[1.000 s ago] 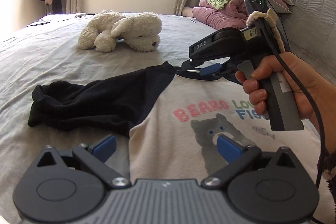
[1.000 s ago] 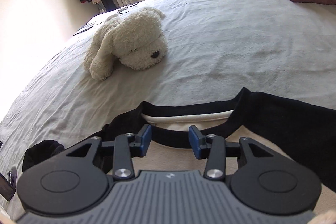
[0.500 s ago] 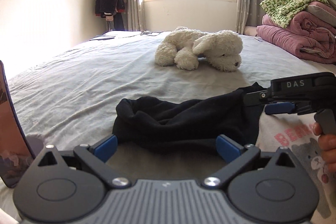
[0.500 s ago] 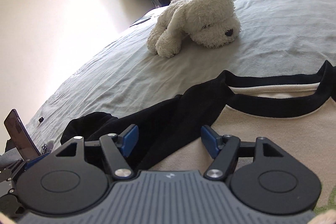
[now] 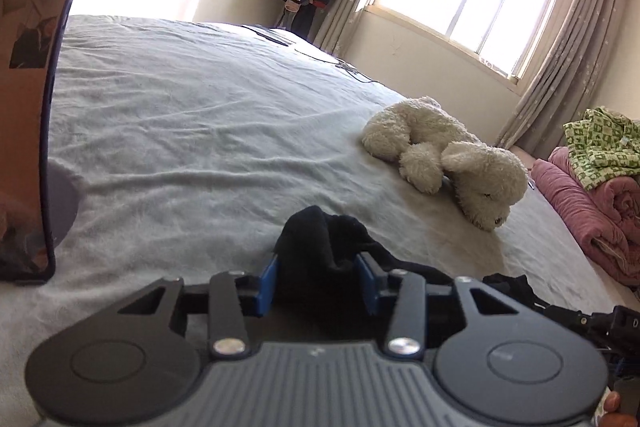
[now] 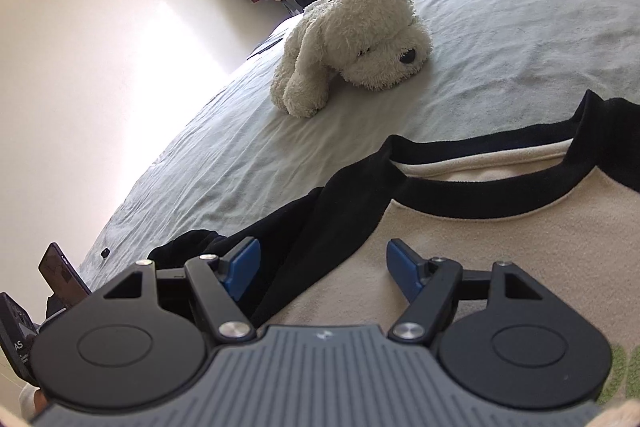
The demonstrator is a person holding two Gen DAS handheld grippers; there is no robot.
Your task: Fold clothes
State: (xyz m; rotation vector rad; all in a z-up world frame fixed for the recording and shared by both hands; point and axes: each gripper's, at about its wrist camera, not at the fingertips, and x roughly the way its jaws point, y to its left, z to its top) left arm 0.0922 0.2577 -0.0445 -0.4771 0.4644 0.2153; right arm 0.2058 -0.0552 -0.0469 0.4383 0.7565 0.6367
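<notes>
Left tool [image 5: 318, 281] closing, its jaws pinching the bunched black sleeve [image 5: 324, 247]; right tool [image 6: 318, 269] released above the cream sweatshirt [image 6: 500, 255] spread on the bed [image 6: 520, 39]. Open sheet surrounds the plush dog [image 6: 352, 43]; a phone [image 5: 24, 115] is cut off at the frame edge.

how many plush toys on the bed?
1. The plush dog lies on the sheet beyond the sweatshirt collar, also seen in the left wrist view. Others could be out of frame.
</notes>
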